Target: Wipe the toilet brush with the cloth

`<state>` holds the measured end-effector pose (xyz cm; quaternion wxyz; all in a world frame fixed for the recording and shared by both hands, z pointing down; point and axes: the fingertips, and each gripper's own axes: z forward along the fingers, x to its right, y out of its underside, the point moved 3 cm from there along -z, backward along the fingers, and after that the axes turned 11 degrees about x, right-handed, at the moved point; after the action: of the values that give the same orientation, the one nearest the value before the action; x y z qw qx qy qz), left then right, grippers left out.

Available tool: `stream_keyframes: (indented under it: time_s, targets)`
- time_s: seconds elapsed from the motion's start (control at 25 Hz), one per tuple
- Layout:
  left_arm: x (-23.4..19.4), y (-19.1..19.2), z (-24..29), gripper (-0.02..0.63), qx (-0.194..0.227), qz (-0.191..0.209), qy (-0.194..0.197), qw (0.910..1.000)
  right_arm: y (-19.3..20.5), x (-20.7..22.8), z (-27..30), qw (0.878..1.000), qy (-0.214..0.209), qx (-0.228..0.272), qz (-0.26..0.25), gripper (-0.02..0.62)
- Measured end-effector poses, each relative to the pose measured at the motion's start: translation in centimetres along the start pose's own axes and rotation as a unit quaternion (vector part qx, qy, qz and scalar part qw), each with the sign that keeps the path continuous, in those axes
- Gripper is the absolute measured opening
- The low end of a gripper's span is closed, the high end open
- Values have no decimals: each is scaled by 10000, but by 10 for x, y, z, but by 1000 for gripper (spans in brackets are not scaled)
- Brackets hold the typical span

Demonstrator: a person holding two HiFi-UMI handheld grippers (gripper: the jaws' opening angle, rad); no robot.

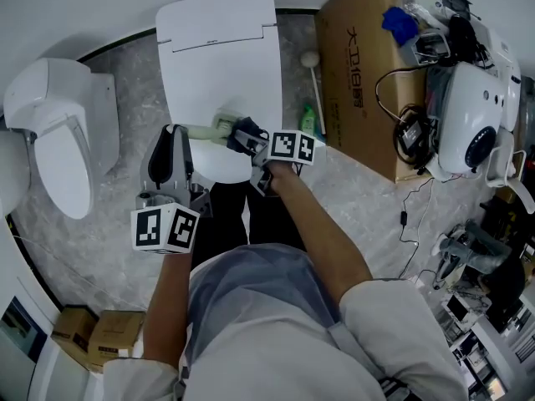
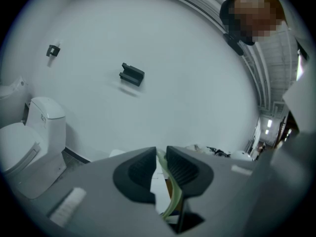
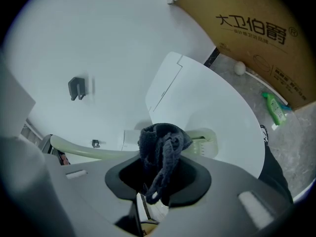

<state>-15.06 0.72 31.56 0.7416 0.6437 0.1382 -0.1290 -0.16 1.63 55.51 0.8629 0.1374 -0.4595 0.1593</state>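
left gripper [image 2: 161, 154]: my jaws are almost together, clamped on the pale green handle of the toilet brush [image 2: 178, 191], which runs up between the pads
right gripper [image 3: 160, 171]: my jaws are pinched on the cloth [image 3: 160, 139], dark blue and bunched, its folds sticking out past my tips
toilet brush: held roughly level from my left jaws across to my right, over the front edge of the closed toilet lid [image 1: 219, 57]
cloth: touching the brush's wider end, covering part of it
floor [image 1: 125, 73]: grey, marbled; a green bottle [image 1: 309, 122] lies just beside the cardboard box [image 1: 359, 57], right of the lid
second toilet [image 1: 50, 132]: well left of the lid
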Motion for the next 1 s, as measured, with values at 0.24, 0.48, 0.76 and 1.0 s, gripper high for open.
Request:
stream_keyframes:
  time_s: [0.24,0.48,0.76,1.0]
  targets:
    - [0,0,-1,0,32,21,14,10000,-1,-7,-5,10000,-69,57,38,94]
    - [-1,0,-2,0,64,21,31,10000,-2,-16,-11,9999,-155,69,-27,95]
    - [-2,-1,-2,0,28,30,51,10000,-4,-28,-18,9996,-271,71,-88,95]
    - [0,-1,-4,0,-6,48,76,10000,-6,-39,-26,9989,-399,66,-221,95]
